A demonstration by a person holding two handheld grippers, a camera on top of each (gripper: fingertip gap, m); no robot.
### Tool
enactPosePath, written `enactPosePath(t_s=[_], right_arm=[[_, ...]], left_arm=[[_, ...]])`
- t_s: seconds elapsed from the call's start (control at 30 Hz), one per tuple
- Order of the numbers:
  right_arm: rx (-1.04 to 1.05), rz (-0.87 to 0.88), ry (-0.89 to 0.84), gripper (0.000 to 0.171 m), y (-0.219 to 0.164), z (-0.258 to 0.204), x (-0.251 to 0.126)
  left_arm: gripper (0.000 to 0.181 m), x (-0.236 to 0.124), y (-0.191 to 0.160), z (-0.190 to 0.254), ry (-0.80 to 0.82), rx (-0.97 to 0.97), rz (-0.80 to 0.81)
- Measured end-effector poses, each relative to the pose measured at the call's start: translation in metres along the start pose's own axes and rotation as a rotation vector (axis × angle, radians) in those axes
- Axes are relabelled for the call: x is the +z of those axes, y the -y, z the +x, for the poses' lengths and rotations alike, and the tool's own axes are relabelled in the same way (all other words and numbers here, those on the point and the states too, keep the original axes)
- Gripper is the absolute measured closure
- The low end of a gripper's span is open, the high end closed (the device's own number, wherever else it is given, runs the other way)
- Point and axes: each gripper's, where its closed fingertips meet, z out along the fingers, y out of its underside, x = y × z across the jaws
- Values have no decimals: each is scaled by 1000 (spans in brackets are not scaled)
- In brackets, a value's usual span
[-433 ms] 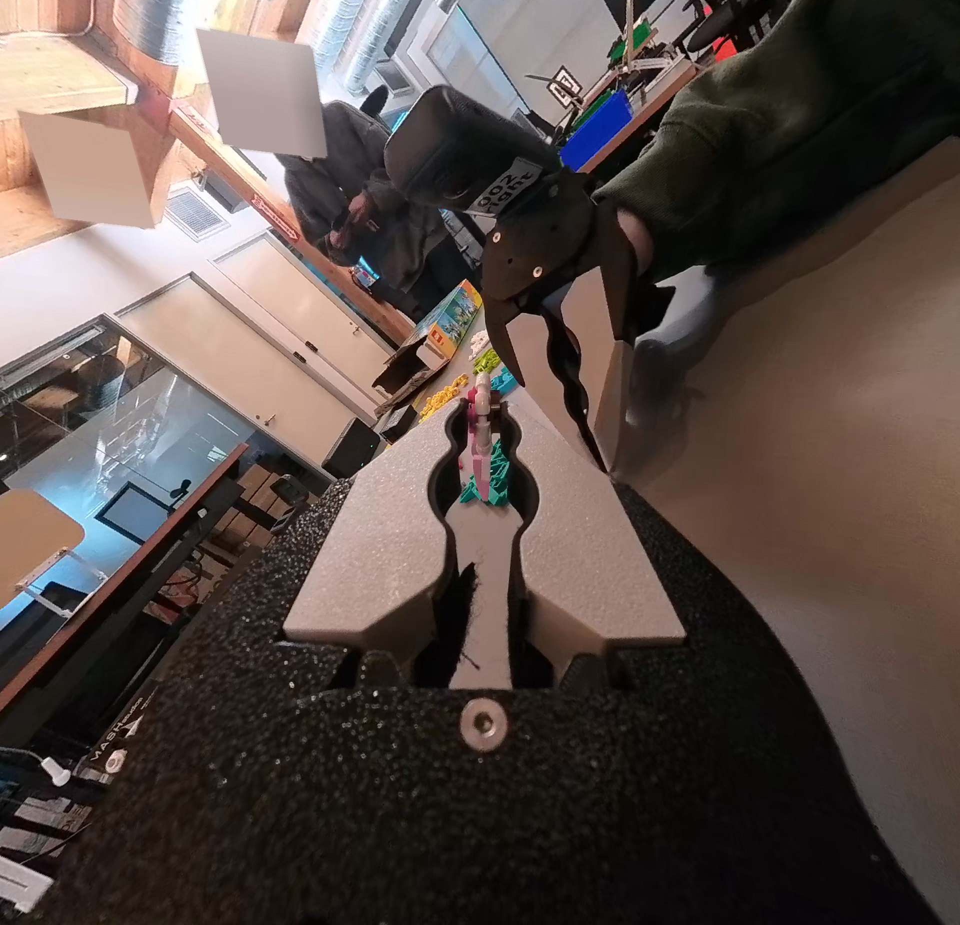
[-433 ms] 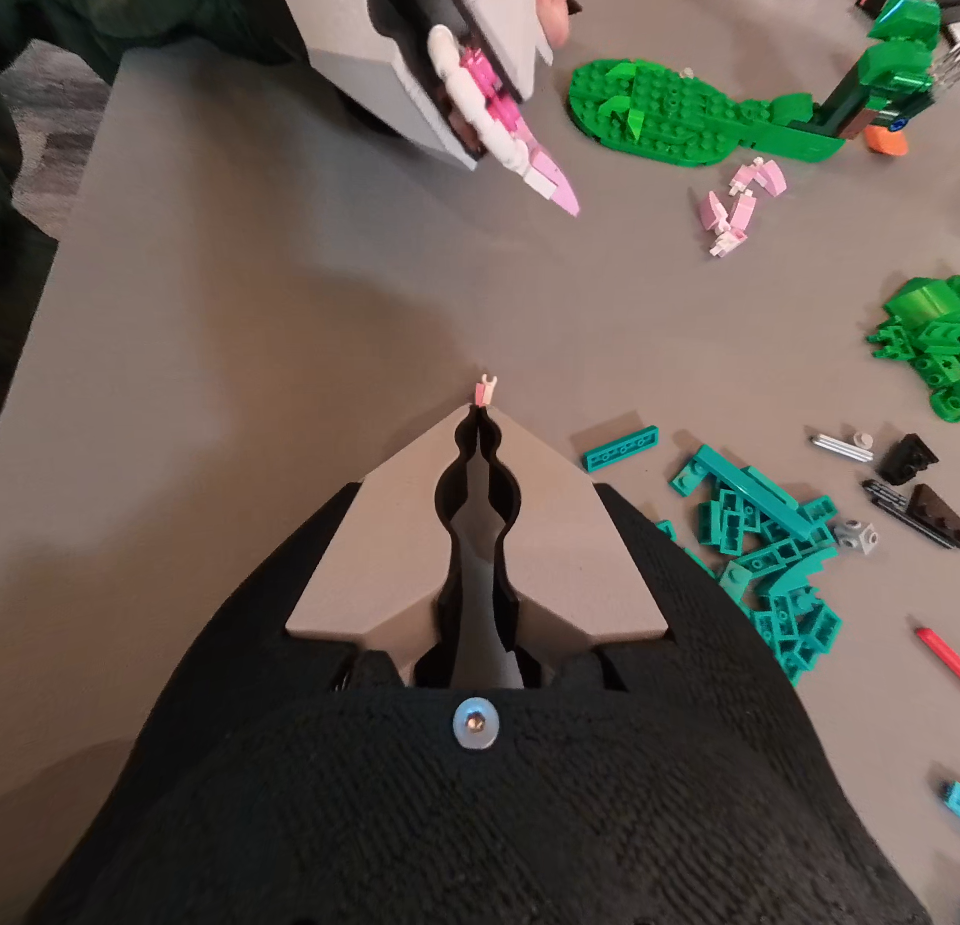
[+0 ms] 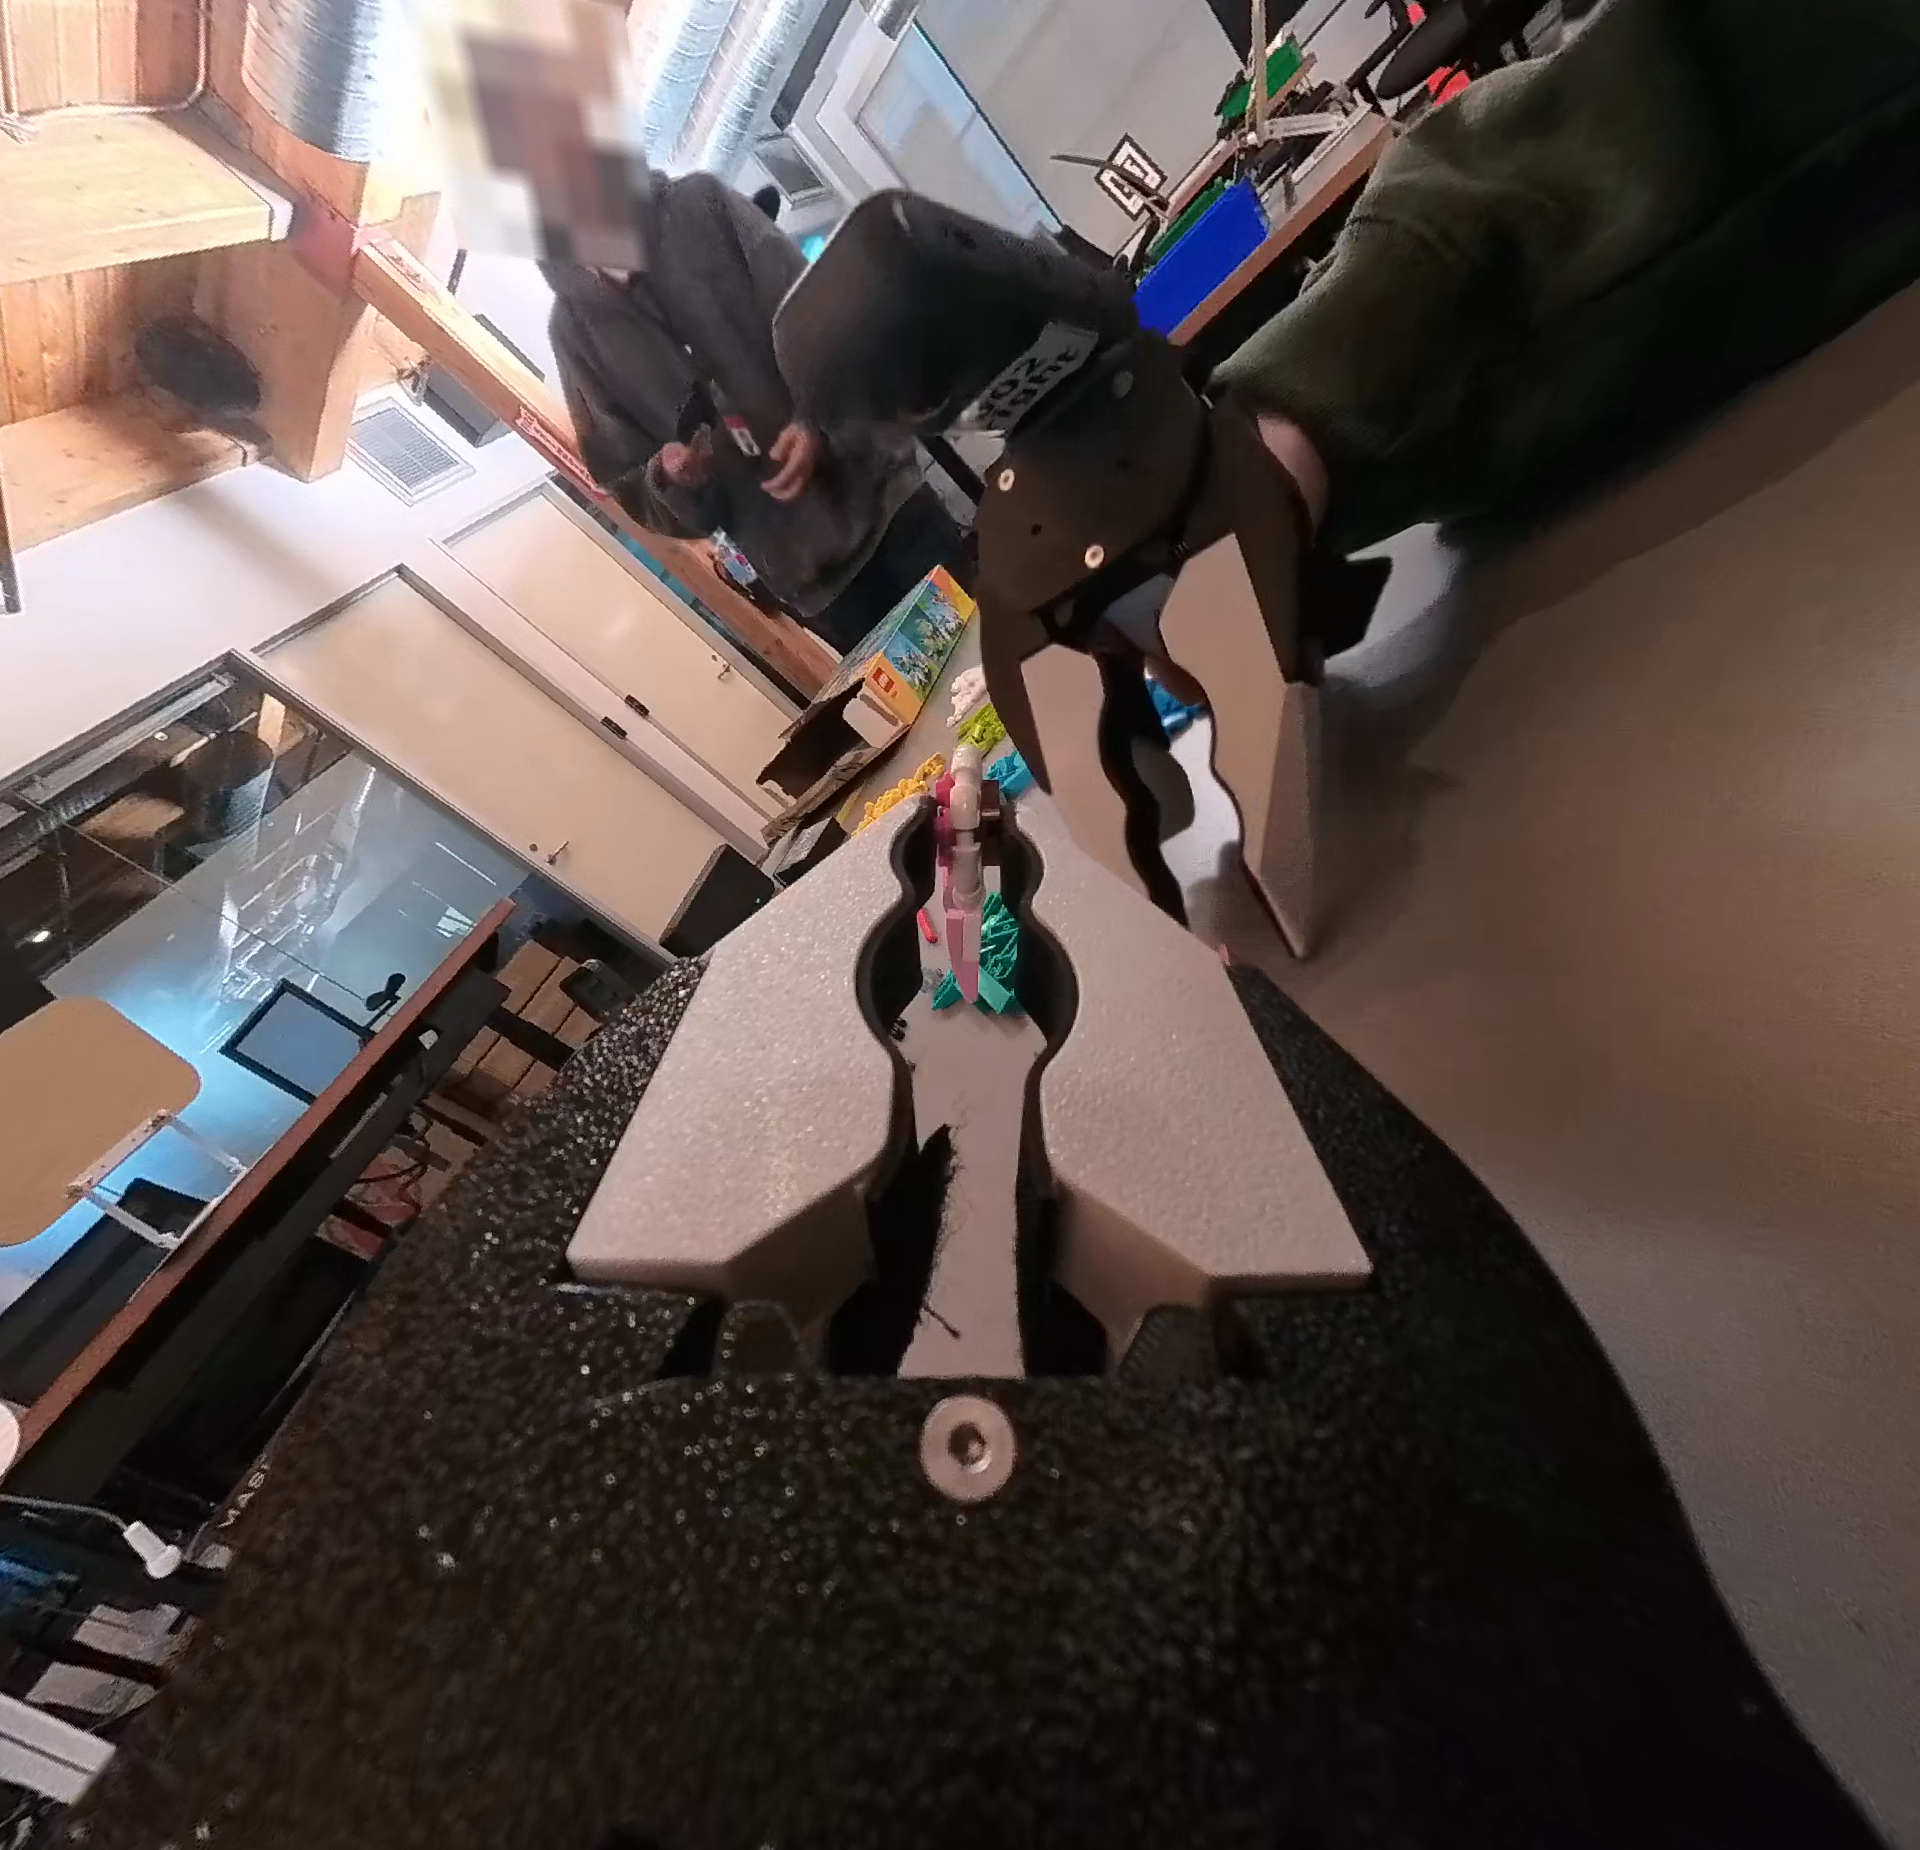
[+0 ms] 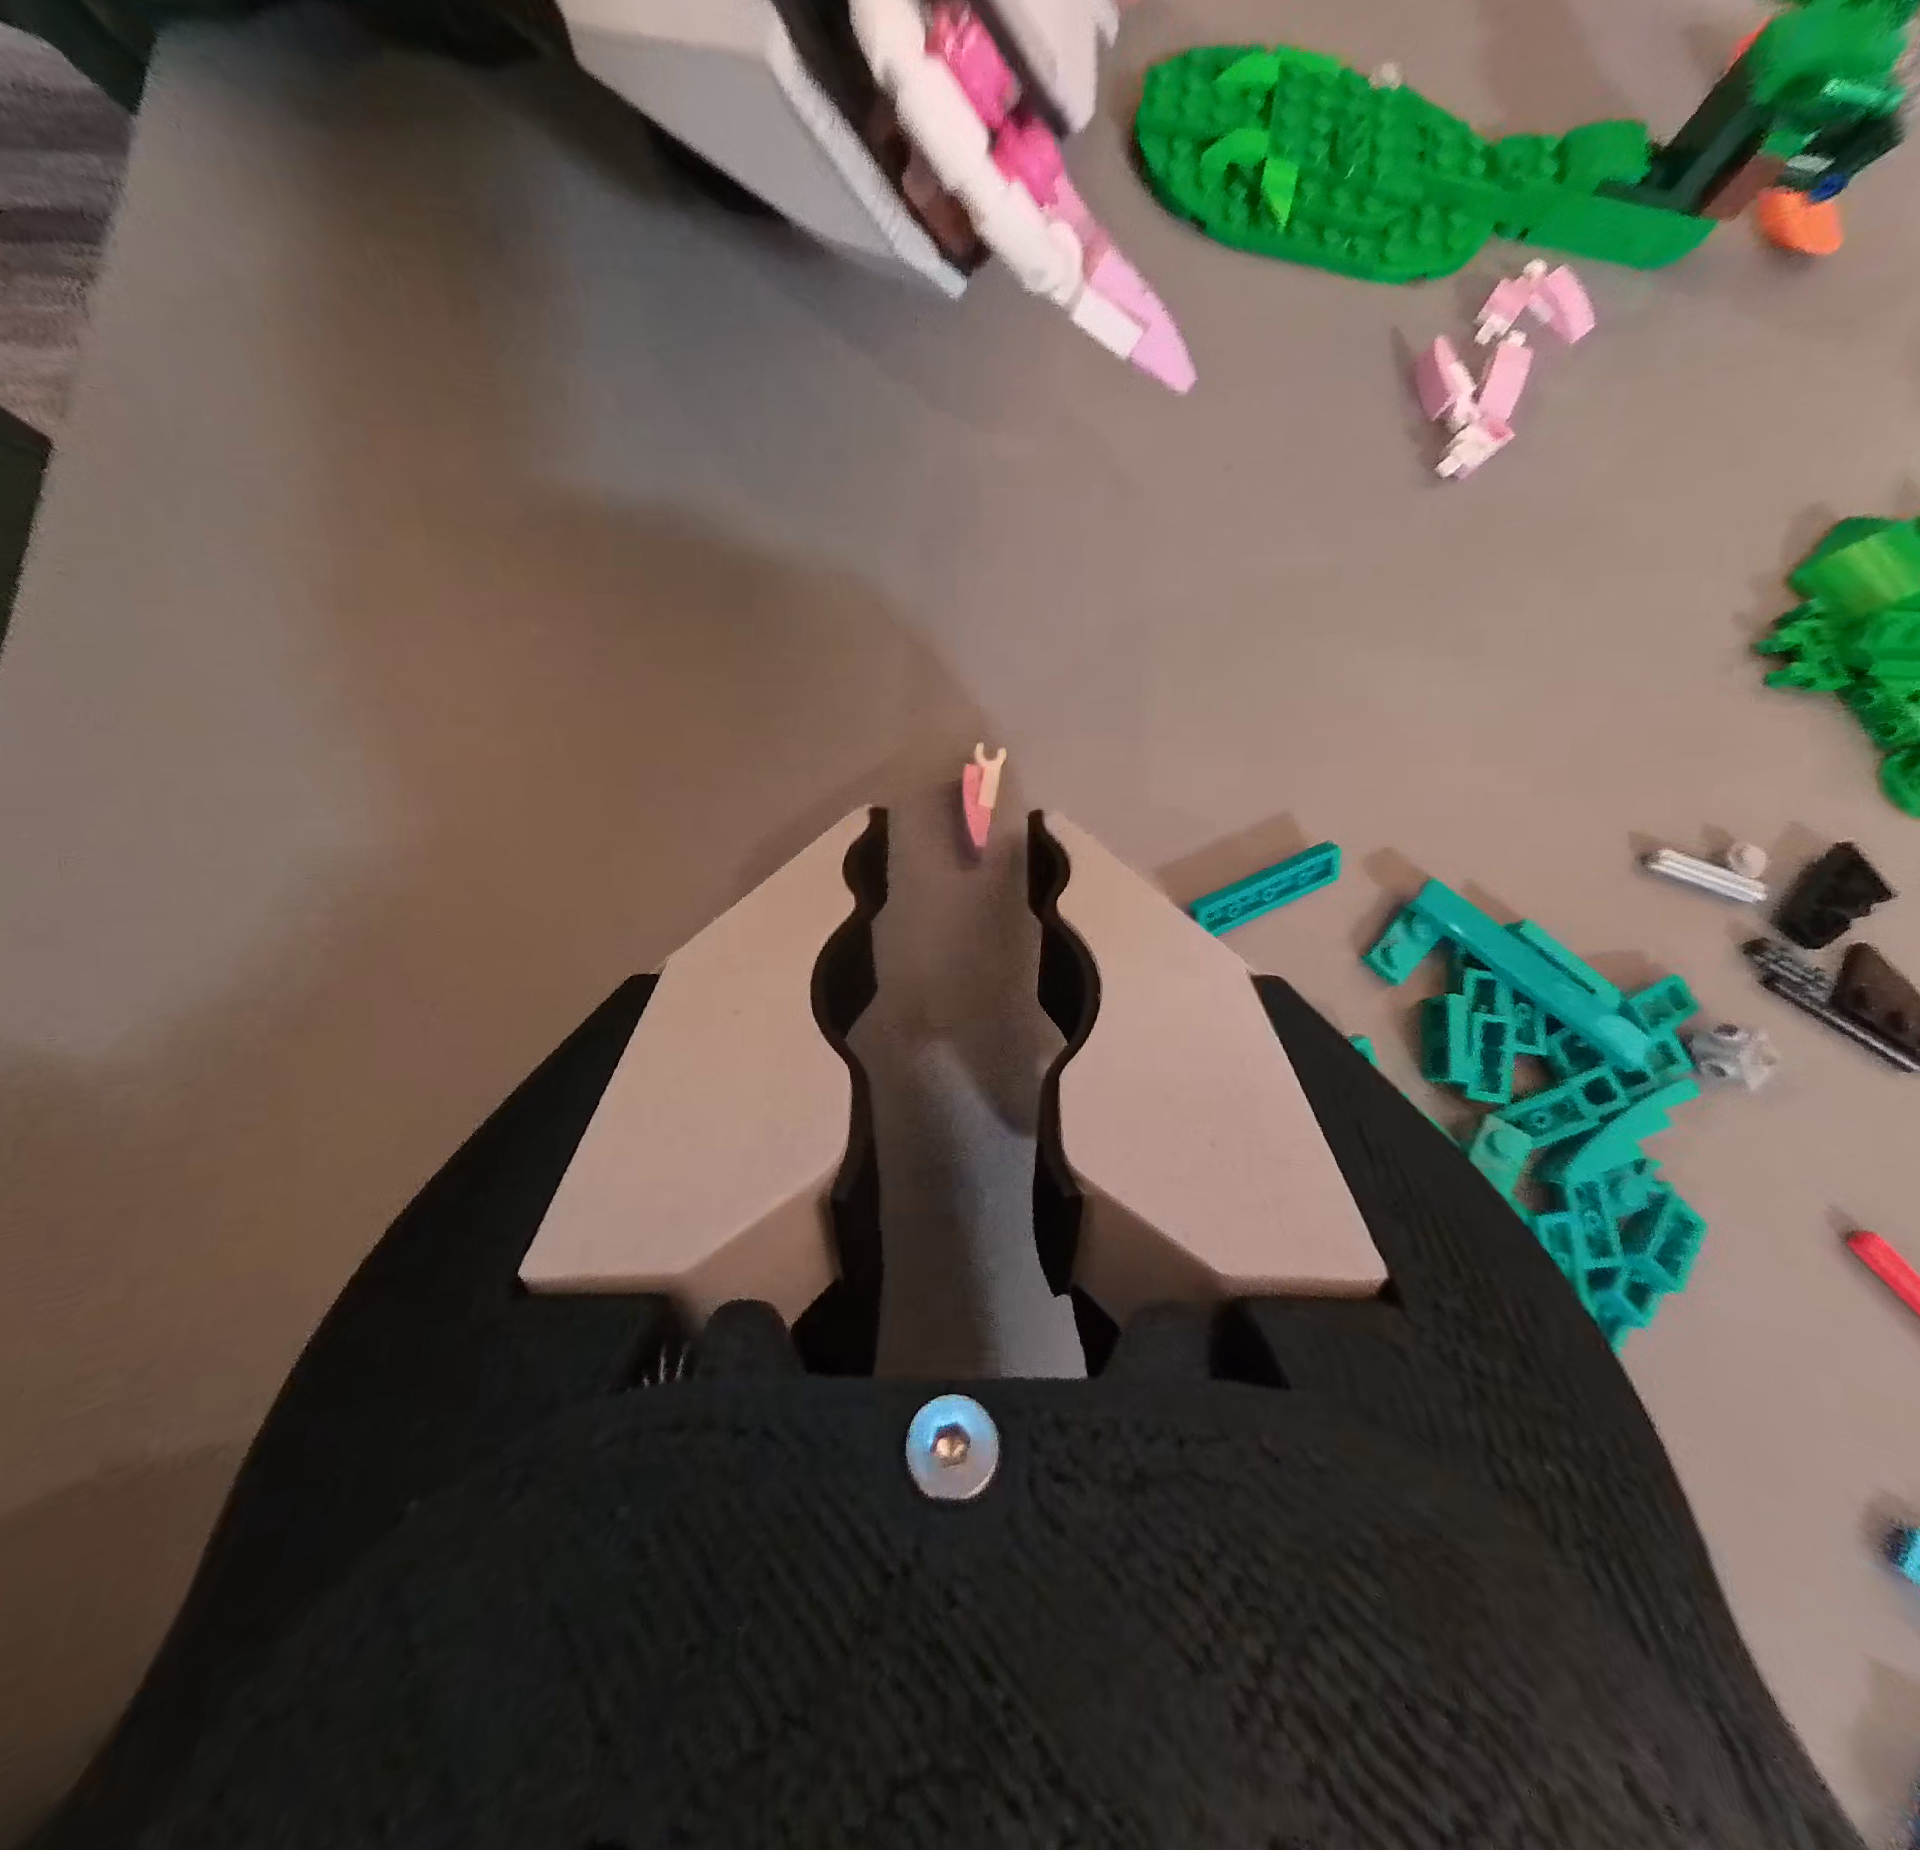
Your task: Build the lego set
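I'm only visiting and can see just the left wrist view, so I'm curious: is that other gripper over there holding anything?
Observer: No. The right gripper is open, and a tiny pink piece sits loose at the gap between its fingertips, not gripped.
Visitor: And what does my gripper's load look like from there?
Observer: The left gripper clamps a pink-and-white strip whose pale pink pointed end sticks out past the fingers.
Visitor: Is anything already built?
Observer: Yes, a flat green base with studs lies on the table beyond that strip.
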Motion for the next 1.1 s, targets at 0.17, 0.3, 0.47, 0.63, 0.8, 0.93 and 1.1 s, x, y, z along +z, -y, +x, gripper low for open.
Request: enactPosePath(t_s=[0.17,0.3,0.47,0.63,0.8,0.93,1.1], right_arm=[[42,10,17,163,2,-3,4],[109,8,28,167,1,-5,2],[218,-130,164,167,-9,-16,-21],[475,-394,488,167,-26,-38,-43],[674,-587,623,167,-41,-38,-47],[685,-635,549,167,-43,-23,-45],[556,-600,331,148,-42,-5,-49]], left_arm=[[173,-1,0,0,2,17,-4],[173,-1,1,0,4,36,-4],[173,-2,2,3,-7,51,1],[172,-1,6,10,-33,75,12],[173,-2,8,15,-56,88,19],[172,-2,8,16,-64,86,20],[172,-2,8,18,-71,96,19]])
